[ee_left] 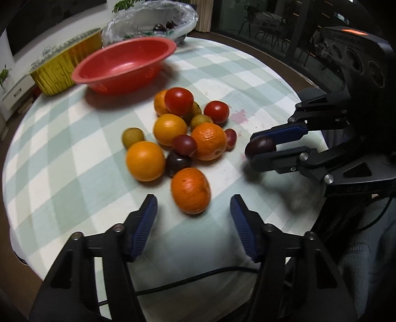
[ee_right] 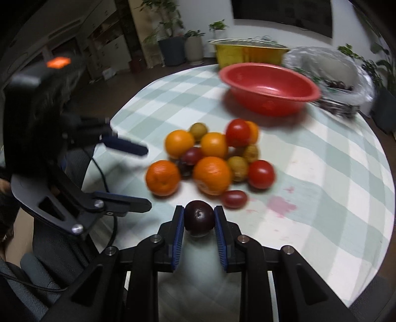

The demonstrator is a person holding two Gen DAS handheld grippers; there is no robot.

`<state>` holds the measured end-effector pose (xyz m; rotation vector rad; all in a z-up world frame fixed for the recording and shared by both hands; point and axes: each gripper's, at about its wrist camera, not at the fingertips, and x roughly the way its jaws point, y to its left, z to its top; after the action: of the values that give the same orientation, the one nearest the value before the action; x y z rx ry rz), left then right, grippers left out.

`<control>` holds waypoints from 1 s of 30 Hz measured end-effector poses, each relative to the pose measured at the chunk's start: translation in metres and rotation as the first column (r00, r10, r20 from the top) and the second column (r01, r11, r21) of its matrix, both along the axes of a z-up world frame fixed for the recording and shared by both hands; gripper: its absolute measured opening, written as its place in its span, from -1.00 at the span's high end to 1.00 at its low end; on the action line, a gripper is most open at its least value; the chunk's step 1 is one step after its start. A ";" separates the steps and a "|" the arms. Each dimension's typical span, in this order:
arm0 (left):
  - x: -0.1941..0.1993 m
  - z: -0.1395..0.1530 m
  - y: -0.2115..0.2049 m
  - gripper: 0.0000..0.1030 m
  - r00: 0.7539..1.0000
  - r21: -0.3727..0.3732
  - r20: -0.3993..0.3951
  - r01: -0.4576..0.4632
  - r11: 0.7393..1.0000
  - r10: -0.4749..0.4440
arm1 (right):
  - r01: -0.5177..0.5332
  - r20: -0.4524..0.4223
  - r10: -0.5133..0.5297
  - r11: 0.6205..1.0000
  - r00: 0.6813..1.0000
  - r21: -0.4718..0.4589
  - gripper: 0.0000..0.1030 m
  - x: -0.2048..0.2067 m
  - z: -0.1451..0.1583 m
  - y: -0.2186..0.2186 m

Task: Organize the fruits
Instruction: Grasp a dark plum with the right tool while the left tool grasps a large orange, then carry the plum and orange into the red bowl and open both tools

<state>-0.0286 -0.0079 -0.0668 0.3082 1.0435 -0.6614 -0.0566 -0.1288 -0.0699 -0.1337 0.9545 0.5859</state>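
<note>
Your right gripper is clenched on a dark plum; both blue pads press its sides, and it sits at the fingertips just above the checked tablecloth. From the left wrist view the same plum shows pinched at the tip of that gripper, to the right of the fruit pile.

Your left gripper is released: jaws apart, nothing pressed between the pads. The nearest orange lies just beyond the fingertips, slightly into the gap, untouched on either side.

The fruit pile lies mid-table: oranges, two red tomatoes, small greenish-brown fruits, a few dark plums and a reddish grape-shaped fruit at its near right edge in the right wrist view.

The red bowl stands at the far side, empty as far as visible. A gold foil tray sits behind it, a clear plastic bag with dark fruit beside that.

A pink stain marks the cloth right of the held plum.
</note>
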 end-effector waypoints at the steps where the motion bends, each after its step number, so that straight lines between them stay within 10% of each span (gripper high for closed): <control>1: 0.001 -0.001 -0.002 -0.13 1.000 -0.003 -0.004 -0.010 1.000 0.010 | 0.010 0.001 -0.010 1.000 1.000 0.005 0.49 0.000 0.001 -0.004; 8: 0.015 -0.012 -0.004 0.35 0.996 -0.019 -0.043 -0.076 0.997 0.076 | 0.020 0.000 -0.020 0.999 1.000 0.034 0.49 -0.002 0.001 -0.010; 30: 0.041 0.034 0.038 0.39 0.984 -0.146 0.039 -0.167 0.975 0.174 | 0.127 -0.033 -0.123 0.984 0.992 0.126 0.49 0.024 0.015 -0.044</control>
<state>0.0123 0.0300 -0.0326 0.1091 0.9562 -0.5666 -0.0330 -0.1732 -0.0552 0.0481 0.9402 0.5318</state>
